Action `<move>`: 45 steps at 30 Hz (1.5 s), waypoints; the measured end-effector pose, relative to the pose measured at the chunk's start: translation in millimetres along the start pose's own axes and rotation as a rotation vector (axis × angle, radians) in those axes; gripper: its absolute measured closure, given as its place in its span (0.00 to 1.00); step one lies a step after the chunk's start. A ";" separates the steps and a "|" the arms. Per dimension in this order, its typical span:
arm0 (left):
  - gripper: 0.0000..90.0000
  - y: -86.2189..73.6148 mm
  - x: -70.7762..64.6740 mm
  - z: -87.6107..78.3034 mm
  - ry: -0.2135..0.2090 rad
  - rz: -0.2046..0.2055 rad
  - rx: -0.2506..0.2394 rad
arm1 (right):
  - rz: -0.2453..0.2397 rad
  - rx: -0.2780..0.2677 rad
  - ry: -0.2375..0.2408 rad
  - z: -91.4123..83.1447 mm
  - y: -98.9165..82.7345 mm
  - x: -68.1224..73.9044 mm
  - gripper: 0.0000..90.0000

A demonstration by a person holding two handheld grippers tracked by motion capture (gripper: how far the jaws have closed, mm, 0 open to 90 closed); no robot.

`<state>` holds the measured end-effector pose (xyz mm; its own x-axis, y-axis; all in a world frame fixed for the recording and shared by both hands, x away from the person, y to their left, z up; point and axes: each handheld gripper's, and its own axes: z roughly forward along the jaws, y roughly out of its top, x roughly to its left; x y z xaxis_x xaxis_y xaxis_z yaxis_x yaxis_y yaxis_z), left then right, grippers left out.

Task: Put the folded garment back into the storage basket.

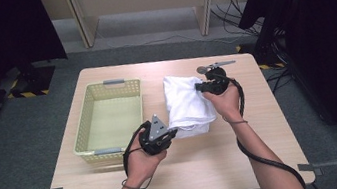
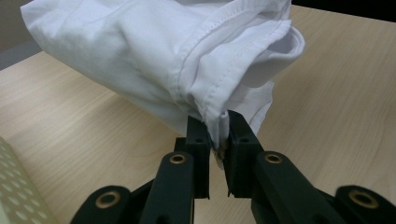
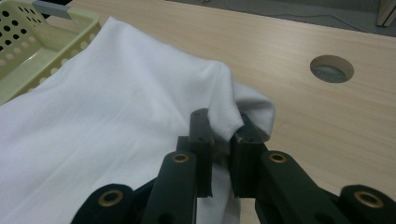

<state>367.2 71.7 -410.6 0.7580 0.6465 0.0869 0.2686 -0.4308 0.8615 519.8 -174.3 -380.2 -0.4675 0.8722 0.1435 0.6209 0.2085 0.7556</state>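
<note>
Light wooden table (image 1: pixel 216 158) with a round cable hole (image 3: pixel 332 69), bearing a yellow basket (image 1: pixel 109 114) beside white folded cloth (image 1: pixel 185 104).

One folded white cloth garment (image 1: pixel 185 104) lies on the single light wooden tabletop (image 1: pixel 245 148). One pale yellow perforated plastic basket (image 1: pixel 83 132) stands to its left. Two sets of black tongs, the left tongs (image 1: pixel 173 132) and the right tongs (image 1: pixel 199 87), are present, with one round hole (image 3: pixel 332 68) in the tabletop.

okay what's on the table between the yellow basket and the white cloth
Nothing: in the high view a bare strip of table separates the yellow basket from the white cloth.
</note>
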 end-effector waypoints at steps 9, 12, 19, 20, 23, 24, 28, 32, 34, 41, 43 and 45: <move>0.91 -4.5 6.3 -7.2 0.016 -0.006 0.000 | -0.010 0.002 0.004 2.6 4.8 8.8 0.90; 0.91 -5.3 7.8 -8.7 0.017 -0.007 -0.002 | -0.014 0.002 0.005 3.1 5.6 10.4 0.90; 0.91 -6.3 13.1 -13.9 0.020 -0.015 -0.010 | -0.026 -0.002 0.005 4.2 10.1 16.9 0.90; 0.91 -6.5 13.9 -14.6 0.019 -0.017 -0.012 | -0.026 -0.002 0.005 4.2 10.1 16.9 0.90; 0.91 -7.6 17.4 -17.7 0.023 -0.022 -0.013 | -0.031 -0.001 0.007 4.9 13.8 20.4 0.90; 0.91 -7.6 17.4 -17.7 0.023 -0.022 -0.013 | -0.031 -0.001 0.007 4.9 13.8 20.4 0.90; 0.91 -8.5 20.4 -21.4 0.028 -0.028 -0.017 | -0.034 -0.004 0.011 5.6 17.0 24.6 0.90; 0.91 -9.3 22.6 -24.3 0.032 -0.034 -0.022 | -0.039 -0.007 0.014 6.0 20.0 28.1 0.90; 0.91 -9.7 23.4 -25.6 0.035 -0.034 -0.023 | -0.039 -0.007 0.014 5.9 21.5 29.9 0.90; 0.91 -11.1 26.8 -29.1 0.031 -0.052 -0.031 | -0.051 -0.006 0.014 7.1 25.0 34.1 0.90; 0.91 -11.6 27.8 -29.9 0.033 -0.056 -0.035 | -0.054 -0.007 0.015 7.3 25.8 34.7 0.90; 0.91 -12.0 28.6 -31.0 0.034 -0.058 -0.035 | -0.052 -0.009 0.017 7.1 26.7 35.7 0.90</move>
<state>367.2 114.9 -402.9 0.7210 0.6909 0.0532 0.2895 -0.3702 0.8827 524.2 -134.4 -359.4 -0.5095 0.8528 0.1150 0.5903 0.2490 0.7678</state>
